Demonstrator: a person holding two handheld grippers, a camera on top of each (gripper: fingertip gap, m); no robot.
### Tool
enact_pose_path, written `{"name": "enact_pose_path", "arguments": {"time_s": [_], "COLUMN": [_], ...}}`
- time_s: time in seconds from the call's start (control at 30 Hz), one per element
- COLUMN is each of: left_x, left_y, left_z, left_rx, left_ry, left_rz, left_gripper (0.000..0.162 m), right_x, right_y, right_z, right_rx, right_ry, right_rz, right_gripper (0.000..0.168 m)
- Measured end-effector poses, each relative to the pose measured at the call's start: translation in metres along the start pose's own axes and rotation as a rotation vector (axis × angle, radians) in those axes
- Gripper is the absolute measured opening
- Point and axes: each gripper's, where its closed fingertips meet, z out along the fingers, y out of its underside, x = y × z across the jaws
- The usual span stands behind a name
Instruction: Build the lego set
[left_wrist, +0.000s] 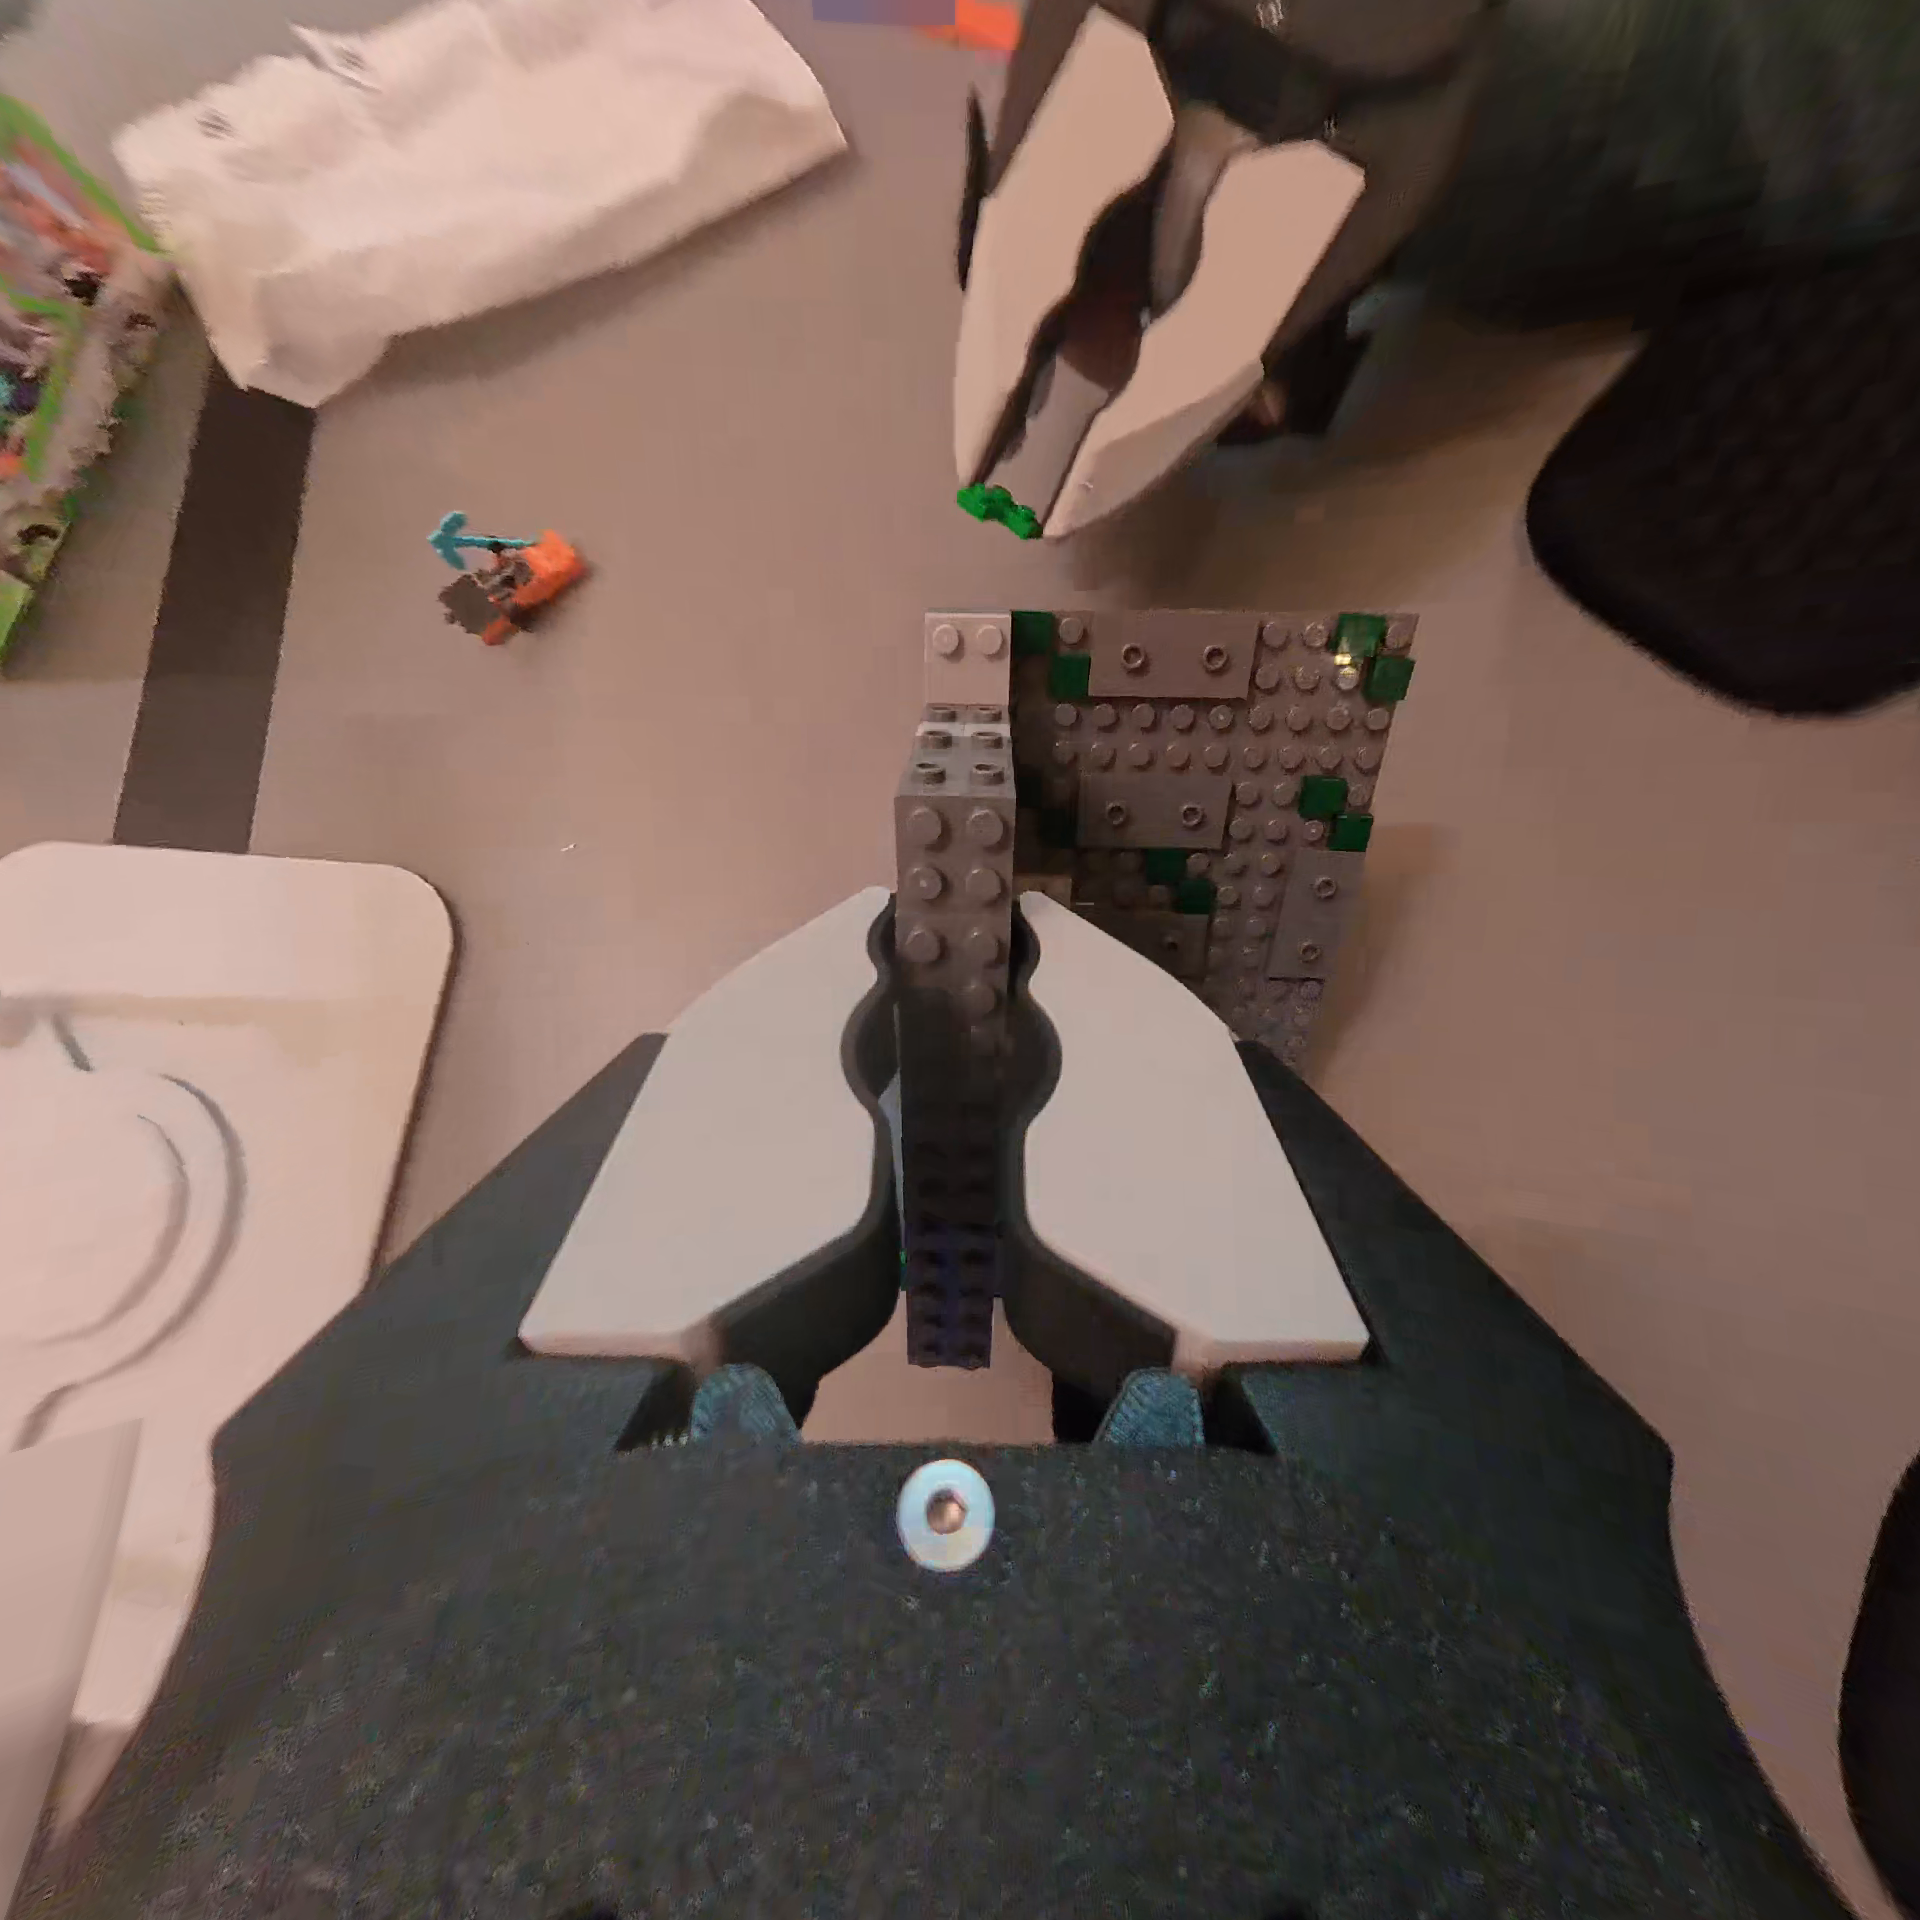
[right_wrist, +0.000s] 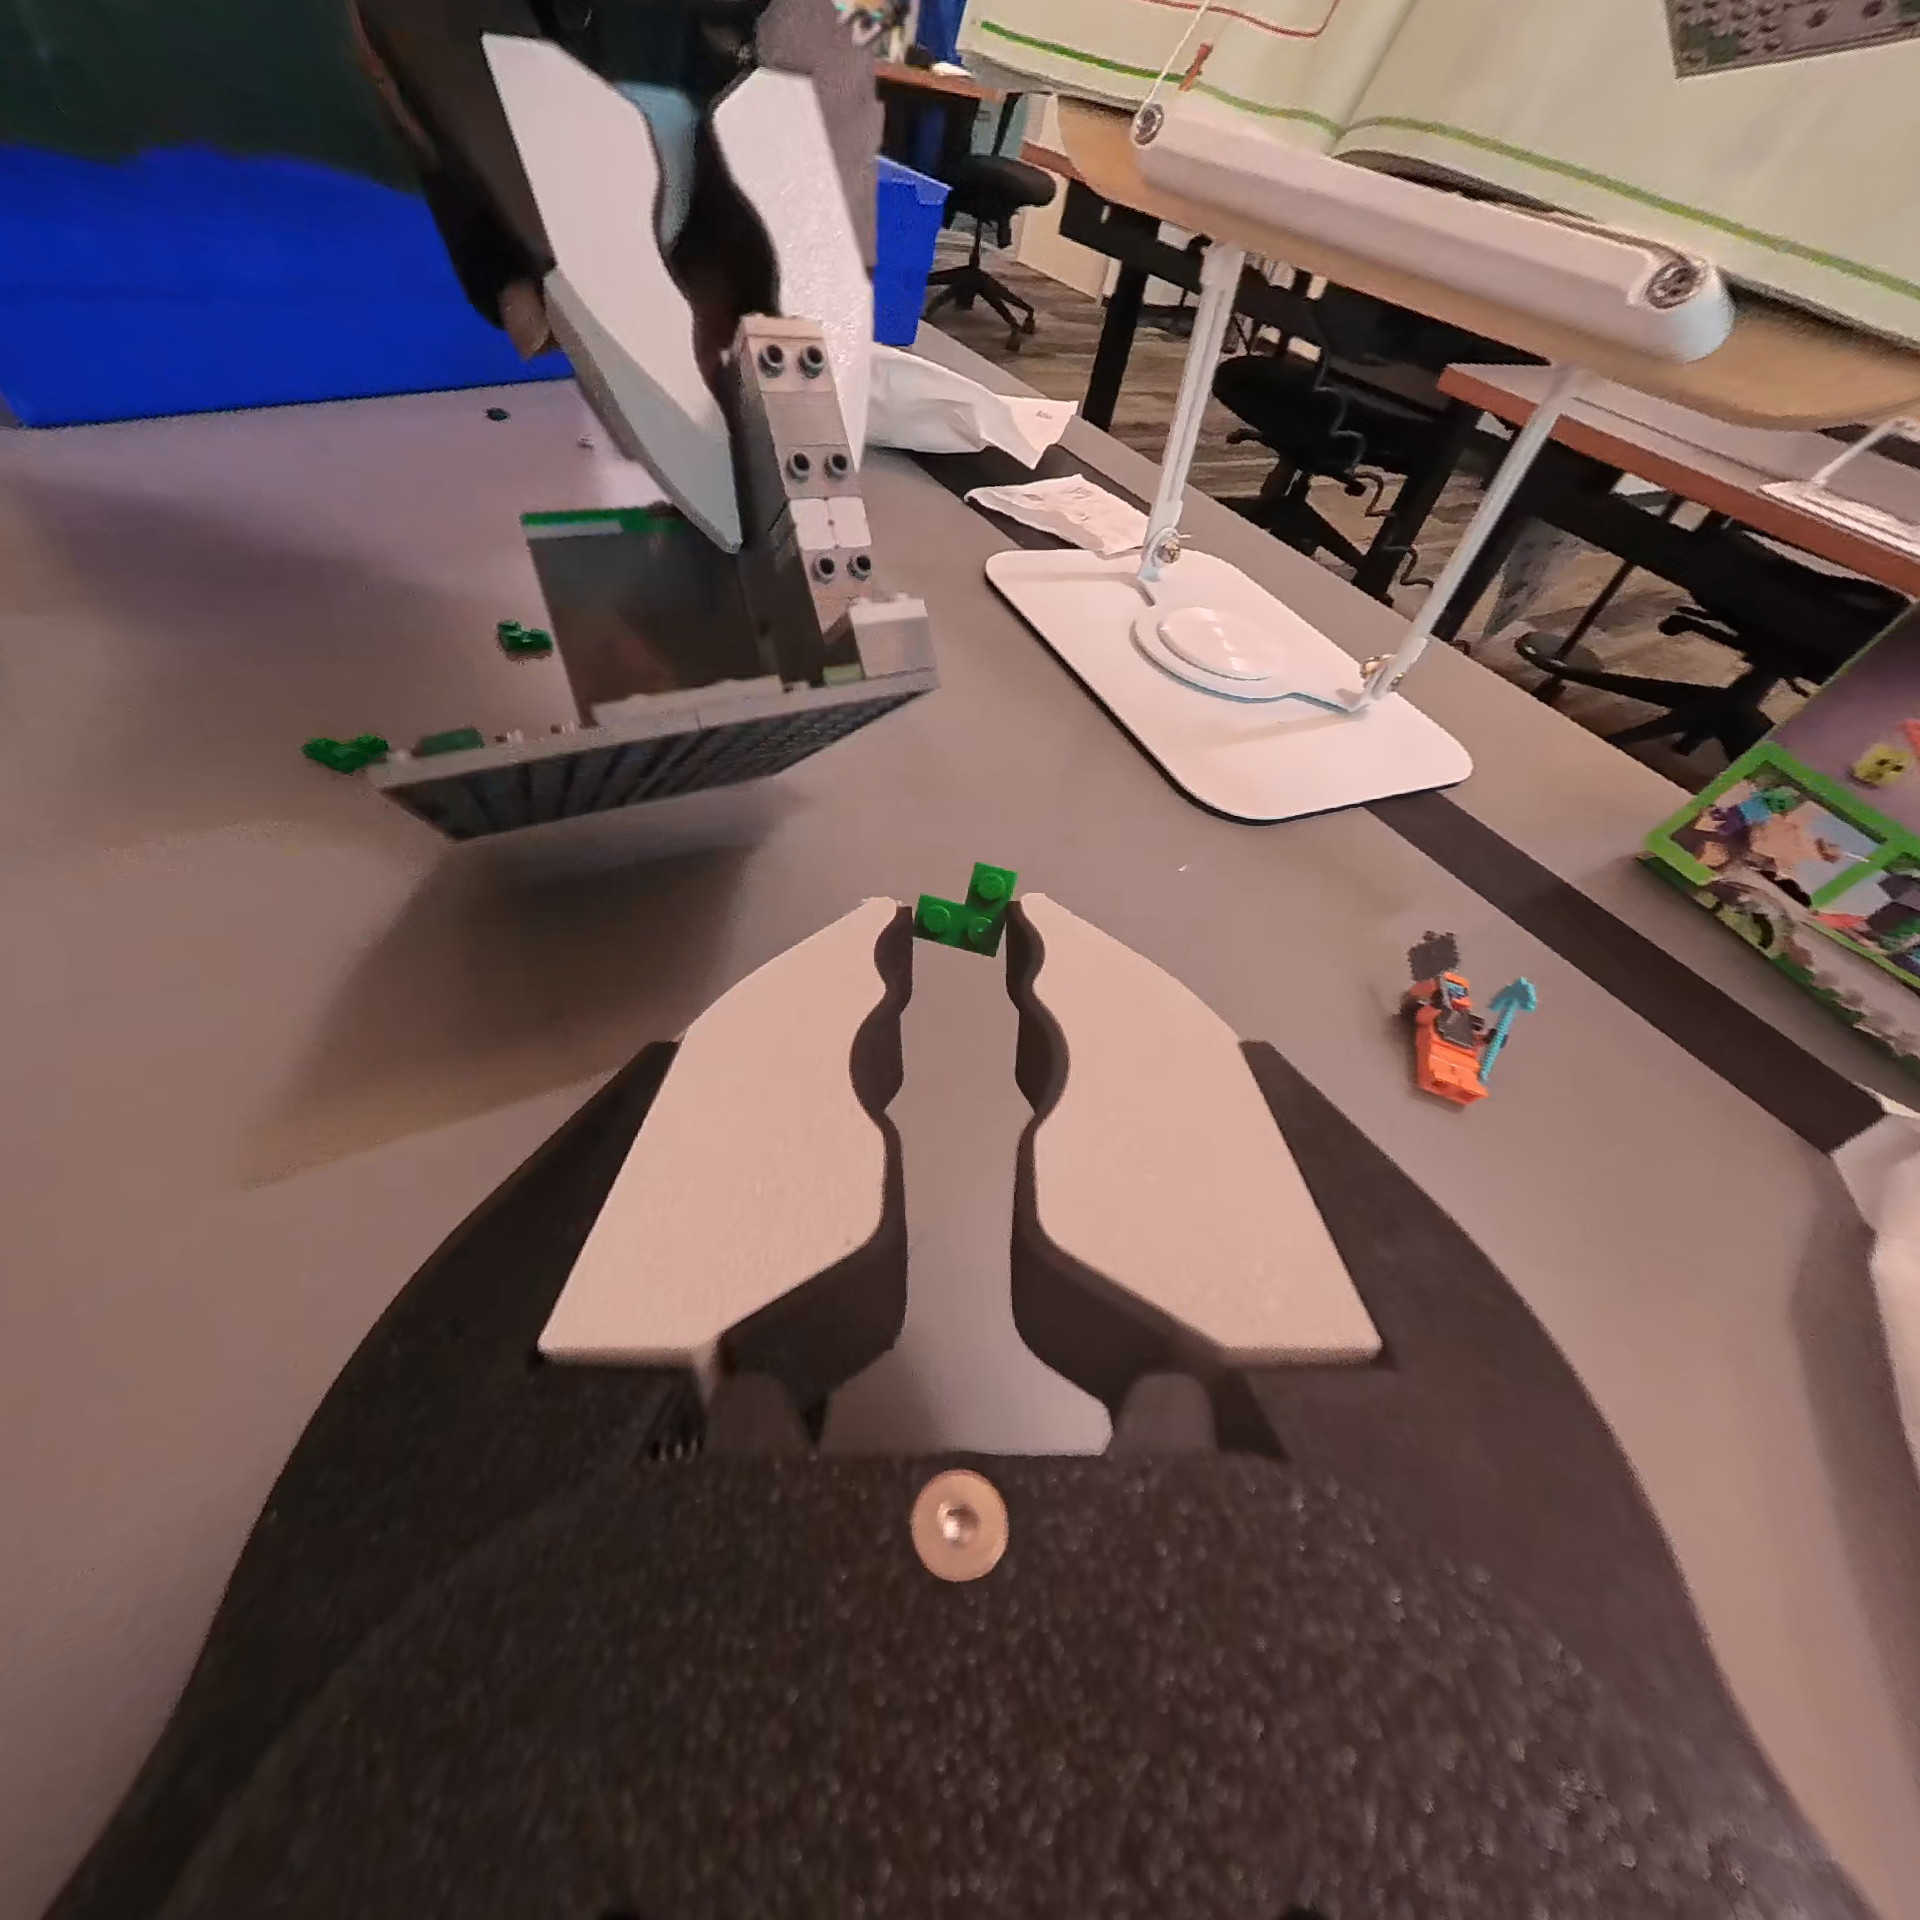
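My left gripper is shut on the grey brick tower of the lego build and holds the whole build tilted off the table. The build's grey studded baseplate carries small dark green tiles. In the right wrist view the build hangs above the table, held by the left gripper. My right gripper is shut on a small green L-shaped plate, held at the fingertips. In the left wrist view the right gripper and its green plate are just beyond the build's far edge.
An orange minifigure with a teal pickaxe lies on the grey table. Loose green pieces lie by the build. A white lamp base, white paper bags, the set's box and a blue bin surround the work area. Spacing between my two grippers at the tips: around 11 cm.
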Motion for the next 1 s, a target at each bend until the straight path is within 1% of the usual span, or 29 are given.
{"name": "enact_pose_path", "arguments": {"time_s": [0.1,0.2,0.4,0.53,0.73,0.87,1.0], "left_x": [-0.001,-0.003,-0.001,0.001,0.011,0.019,0.024], "left_y": [0.004,0.003,0.001,0.009,0.032,0.046,0.051], "left_z": [0.002,0.001,-0.003,-0.011,-0.025,-0.029,-0.030], "left_rx": [0.150,0.290,0.463,0.488,0.489,0.481,0.478], "left_ry": [-0.041,-0.086,-0.122,-0.134,-0.154,-0.165,-0.164], "left_rz": [-0.138,-0.226,-0.249,-0.255,-0.262,-0.271,-0.275], "left_gripper": [0.018,0.017,0.018,0.018,0.017,0.018,0.019], "right_x": [0.004,0.006,0.004,-0.002,-0.013,-0.020,-0.028], "right_y": [0.000,0.000,-0.004,-0.007,-0.012,-0.017,-0.021], "right_z": [-0.003,-0.004,-0.003,-0.003,-0.001,0.003,0.009], "right_rx": [0.002,0.004,0.006,-0.001,-0.002,0.001,-0.003], "right_ry": [0.016,0.023,0.025,0.019,-0.002,-0.027,-0.056], "right_rz": [0.001,0.011,0.017,0.008,0.012,0.011,0.003], "right_gripper": [0.017,0.017,0.017,0.017,0.017,0.017,0.017]}}
